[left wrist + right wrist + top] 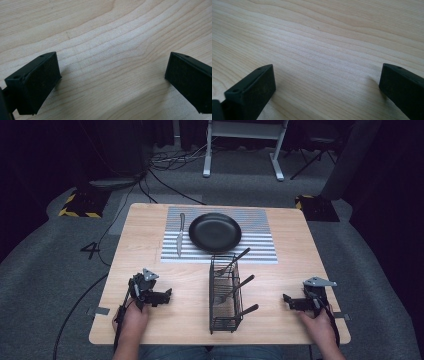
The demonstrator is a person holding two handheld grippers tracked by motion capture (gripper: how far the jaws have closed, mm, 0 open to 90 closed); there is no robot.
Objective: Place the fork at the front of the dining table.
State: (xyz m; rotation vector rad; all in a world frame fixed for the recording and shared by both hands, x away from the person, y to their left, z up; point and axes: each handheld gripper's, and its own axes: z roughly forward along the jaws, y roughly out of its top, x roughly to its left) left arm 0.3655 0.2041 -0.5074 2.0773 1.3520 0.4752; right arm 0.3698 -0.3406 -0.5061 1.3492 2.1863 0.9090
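Left gripper (167,295), right gripper (286,298): jaws spread wide, nothing between, low over bare wooden table (150,330). Between them: wire basket (224,317) holding cutlery. Beyond, on striped mat (260,245): black plate (215,232), knife (179,236) just left.

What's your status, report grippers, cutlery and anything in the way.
Left gripper and right gripper open, empty, resting on the table. Utensils stand in the wire caddy; knife lies left of the black plate on the striped mat. Nothing between grippers and caddy.
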